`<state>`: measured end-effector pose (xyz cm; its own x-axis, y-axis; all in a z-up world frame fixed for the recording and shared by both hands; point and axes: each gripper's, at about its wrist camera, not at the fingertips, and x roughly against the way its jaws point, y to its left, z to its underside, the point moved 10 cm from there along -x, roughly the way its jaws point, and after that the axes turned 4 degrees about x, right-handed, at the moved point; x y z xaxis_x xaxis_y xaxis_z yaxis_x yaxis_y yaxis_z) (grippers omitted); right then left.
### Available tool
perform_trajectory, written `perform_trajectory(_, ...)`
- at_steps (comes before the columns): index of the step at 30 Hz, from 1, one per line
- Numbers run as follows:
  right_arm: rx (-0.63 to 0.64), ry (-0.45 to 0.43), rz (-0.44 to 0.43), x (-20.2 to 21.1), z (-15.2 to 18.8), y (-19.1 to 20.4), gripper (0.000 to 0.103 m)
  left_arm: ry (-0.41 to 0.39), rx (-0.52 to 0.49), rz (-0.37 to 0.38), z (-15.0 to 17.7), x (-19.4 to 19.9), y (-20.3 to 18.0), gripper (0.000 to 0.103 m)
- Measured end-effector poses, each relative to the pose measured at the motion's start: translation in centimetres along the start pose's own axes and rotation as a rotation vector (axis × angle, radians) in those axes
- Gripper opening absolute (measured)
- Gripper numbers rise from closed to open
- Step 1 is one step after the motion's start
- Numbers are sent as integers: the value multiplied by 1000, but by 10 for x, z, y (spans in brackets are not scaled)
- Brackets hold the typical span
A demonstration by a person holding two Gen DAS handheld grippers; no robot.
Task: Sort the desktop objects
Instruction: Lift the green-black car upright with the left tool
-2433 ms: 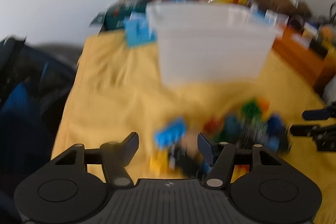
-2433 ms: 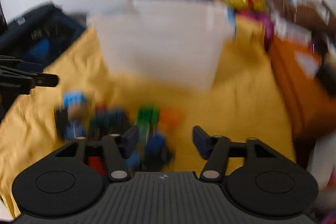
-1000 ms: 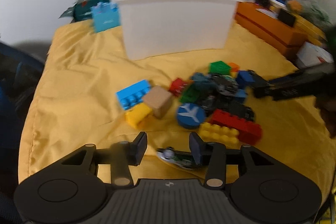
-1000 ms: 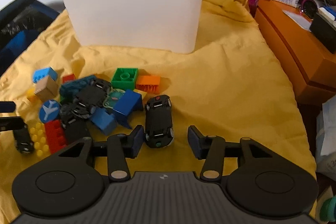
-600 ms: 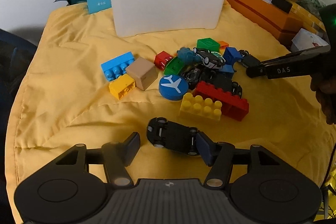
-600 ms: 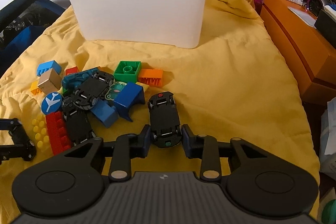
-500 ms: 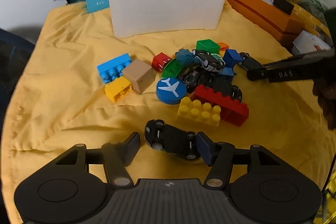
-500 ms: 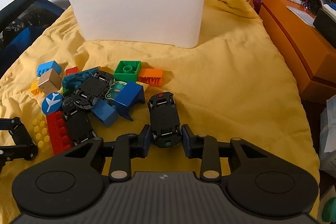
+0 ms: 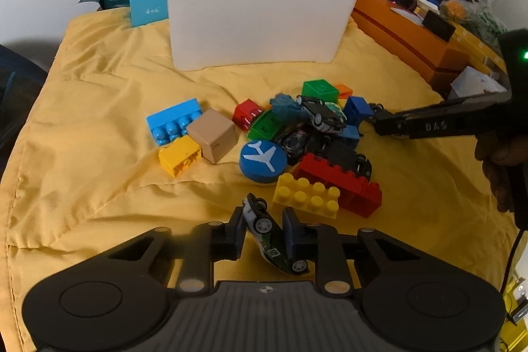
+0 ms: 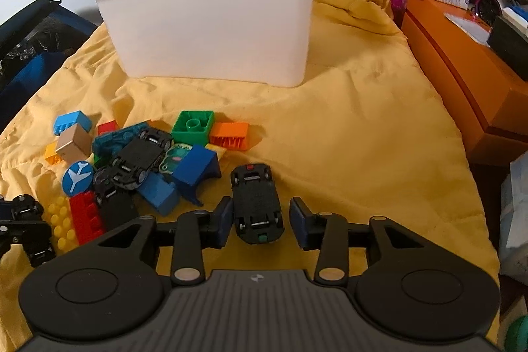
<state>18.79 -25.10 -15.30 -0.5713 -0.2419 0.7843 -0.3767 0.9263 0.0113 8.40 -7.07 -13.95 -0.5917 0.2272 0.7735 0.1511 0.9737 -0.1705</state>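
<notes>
Yellow cloth (image 9: pixel 99 187); left claw (image 9: pixel 264 231) clamped on toy car (image 9: pixel 270 240); right claw (image 10: pixel 260 221), "DAS" marked, apart around black car (image 10: pixel 255 203)

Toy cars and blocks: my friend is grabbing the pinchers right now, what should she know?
Left gripper: shut on a tilted white-and-green toy car.
Right gripper: open, straddling an upside-down black toy car.
The pile of blocks and cars lies on the yellow cloth, in front of the white bin; its inside is hidden.
Left to do: sort both cars, then the pile.
</notes>
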Motion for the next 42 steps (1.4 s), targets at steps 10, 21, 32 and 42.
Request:
perform_trajectory(10,-20,-36,-3,12,0,-7,33,-75,29,-14,-27,14,13,17)
perform_trajectory(21,-14,-50,-17,25,1,-3,33,59,148,8,7,2,11,62)
perform_trajectory(32,-8,-57,-13,30,1,-3,33,48,-4,-20,7,-14,-6,27)
perform_trajectory(42,-17,-116,-5,44,-9,-7,34,-82,6,-39,-29,23,10,19)
